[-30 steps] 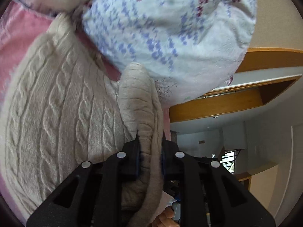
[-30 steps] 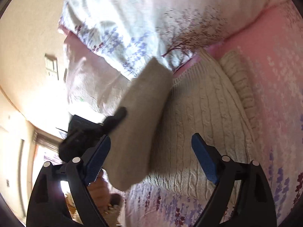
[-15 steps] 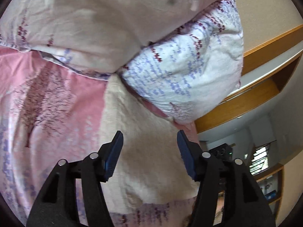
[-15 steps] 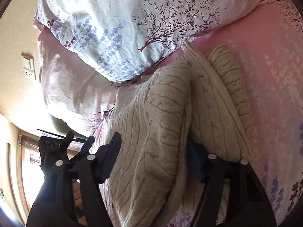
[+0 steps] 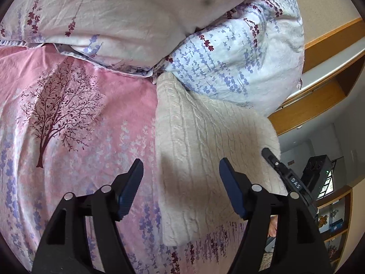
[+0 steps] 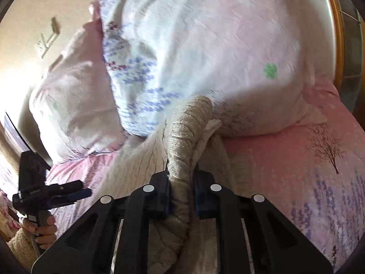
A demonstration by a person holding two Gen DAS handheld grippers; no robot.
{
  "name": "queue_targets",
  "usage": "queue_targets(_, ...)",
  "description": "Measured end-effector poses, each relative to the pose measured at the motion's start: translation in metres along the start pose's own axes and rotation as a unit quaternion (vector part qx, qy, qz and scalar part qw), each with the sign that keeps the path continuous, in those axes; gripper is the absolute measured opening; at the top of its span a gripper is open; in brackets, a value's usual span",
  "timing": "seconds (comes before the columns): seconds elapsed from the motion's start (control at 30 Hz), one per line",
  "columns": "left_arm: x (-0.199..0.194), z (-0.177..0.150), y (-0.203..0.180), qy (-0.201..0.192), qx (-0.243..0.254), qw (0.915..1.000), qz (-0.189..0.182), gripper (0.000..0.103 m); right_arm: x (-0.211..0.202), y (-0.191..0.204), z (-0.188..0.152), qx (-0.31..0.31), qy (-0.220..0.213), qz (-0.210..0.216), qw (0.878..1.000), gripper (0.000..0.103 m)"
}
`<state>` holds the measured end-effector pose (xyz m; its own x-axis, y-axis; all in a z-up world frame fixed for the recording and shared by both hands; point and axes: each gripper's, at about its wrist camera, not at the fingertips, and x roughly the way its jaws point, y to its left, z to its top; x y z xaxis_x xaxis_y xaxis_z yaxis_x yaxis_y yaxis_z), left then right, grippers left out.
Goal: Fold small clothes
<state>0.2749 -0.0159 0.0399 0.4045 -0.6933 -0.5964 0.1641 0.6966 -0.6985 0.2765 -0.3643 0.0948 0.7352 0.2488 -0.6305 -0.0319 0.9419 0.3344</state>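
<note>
A cream cable-knit sweater (image 5: pixel 205 146) lies partly folded on a pink floral bedsheet (image 5: pixel 75 123), its far end against the pillows. My left gripper (image 5: pixel 181 180) is open and empty, above the sweater's near left edge. My right gripper (image 6: pixel 181 189) is shut on a bunched fold of the sweater (image 6: pixel 184 137) and lifts it off the bed. The right gripper's finger shows at the right in the left wrist view (image 5: pixel 282 173). The left gripper also shows at the left in the right wrist view (image 6: pixel 50 191).
Two floral pillows (image 5: pixel 239 52) (image 5: pixel 118 16) lie at the head of the bed, touching the sweater. A wooden bed frame and shelves (image 5: pixel 319 96) stand beyond. The beige wall (image 6: pixel 45 11) rises behind the pillows.
My left gripper let go of the sweater fold, opened and drew back. My right gripper went from open around the sweater to shut on a fold and raised it.
</note>
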Motion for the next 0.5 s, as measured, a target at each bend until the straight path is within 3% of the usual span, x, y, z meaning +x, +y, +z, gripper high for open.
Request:
queue_targets(0.1, 0.008, -0.004, -0.002, 0.016, 0.004, 0.9999, -0.004, 0.069, 0.022, -0.031, -0.016, 0.034, 0.038, -0.026, 0.998, 0.015)
queue_targets(0.2, 0.012, -0.009, -0.003, 0.026, 0.013, 0.9996, -0.004, 0.069, 0.016, -0.038, -0.013, 0.056, 0.016, 0.006, 0.998, 0.015)
queue_targets(0.3, 0.014, -0.011, -0.005, 0.031, 0.021, 0.9992, -0.009, 0.069, 0.01, -0.037, -0.007, 0.045, 0.0, -0.012, 0.999, 0.015)
queue_targets(0.37, 0.016, -0.013, -0.007, 0.034, 0.026, 0.999, -0.013, 0.069, 0.021, -0.046, -0.01, 0.059, 0.028, -0.029, 0.997, 0.016)
queue_targets(0.43, 0.019, -0.015, -0.009, 0.039, 0.029, 0.9987, -0.013, 0.069, 0.033, -0.062, -0.016, 0.09, 0.064, -0.028, 0.994, 0.022)
queue_targets(0.5, 0.02, -0.019, -0.01, 0.046, 0.031, 0.9983, -0.018, 0.07, 0.022, -0.069, -0.019, 0.115, 0.056, -0.033, 0.991, 0.043)
